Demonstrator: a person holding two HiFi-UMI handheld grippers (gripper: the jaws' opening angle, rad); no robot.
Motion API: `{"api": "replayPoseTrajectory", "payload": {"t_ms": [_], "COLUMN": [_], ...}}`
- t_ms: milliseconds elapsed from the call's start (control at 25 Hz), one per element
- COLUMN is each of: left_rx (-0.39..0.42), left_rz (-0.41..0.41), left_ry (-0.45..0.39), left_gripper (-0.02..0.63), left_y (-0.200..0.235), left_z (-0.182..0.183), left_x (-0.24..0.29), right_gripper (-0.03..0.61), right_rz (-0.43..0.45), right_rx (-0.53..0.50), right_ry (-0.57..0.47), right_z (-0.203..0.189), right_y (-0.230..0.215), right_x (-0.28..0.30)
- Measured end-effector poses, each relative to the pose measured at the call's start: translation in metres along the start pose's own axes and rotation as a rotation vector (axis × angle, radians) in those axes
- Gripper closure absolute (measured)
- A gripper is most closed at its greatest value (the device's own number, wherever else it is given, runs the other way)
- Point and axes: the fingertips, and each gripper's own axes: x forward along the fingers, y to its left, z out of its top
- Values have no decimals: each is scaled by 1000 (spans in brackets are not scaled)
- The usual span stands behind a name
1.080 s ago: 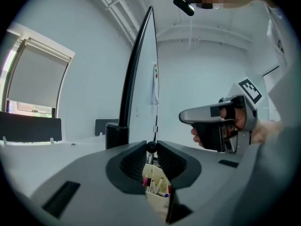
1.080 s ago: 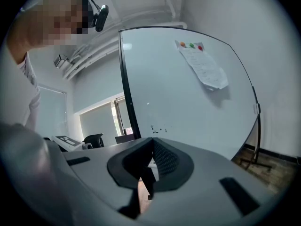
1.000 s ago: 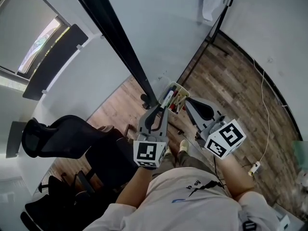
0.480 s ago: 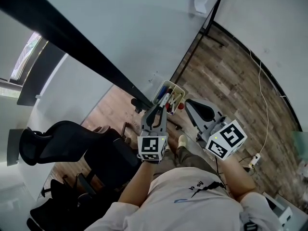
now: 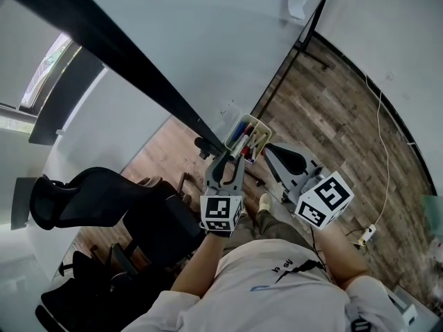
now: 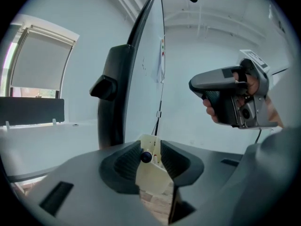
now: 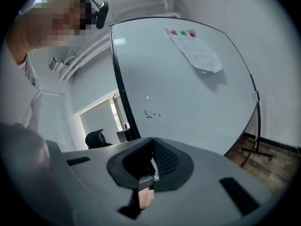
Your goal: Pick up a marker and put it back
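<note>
Release is the step in hand. The left hand-held gripper [image 5: 232, 158] has just been opening its jaws, and in the left gripper view they stand apart on both sides of the cream holder [image 6: 151, 175]. The marker [image 6: 146, 157] shows its dark round end between the pads, but they do not press on it. It sits in the holder with the other markers, at the lower edge of the whiteboard [image 5: 208, 47]. So I judge that the putting back is nearly done. The right hand-held gripper [image 5: 273, 151] waits just beside the holder, with its jaws closed on nothing. The next move, I think, calls for a straight pull back of the left one — without catching the marker or tipping the holder.
</note>
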Motion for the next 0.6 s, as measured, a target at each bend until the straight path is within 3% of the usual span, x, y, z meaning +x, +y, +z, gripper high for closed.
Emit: {"api": "replayPoseTrajectory", "payload": {"t_ms": [280,600], "left_rx": [-11,-42], "left_rz": [14,-11], "left_ry": [-53,-146], "left_gripper": [491,491], "left_y": [0,-13], "left_z": [27,83], "left_x": [-26,-61], "right_gripper": [565,565], "right_rz": [48,91], "right_rx": [-11,-41], "right_ry": [-13,-43], "right_z": [4,19], "right_y": [21,45], "right_x": [4,5]}}
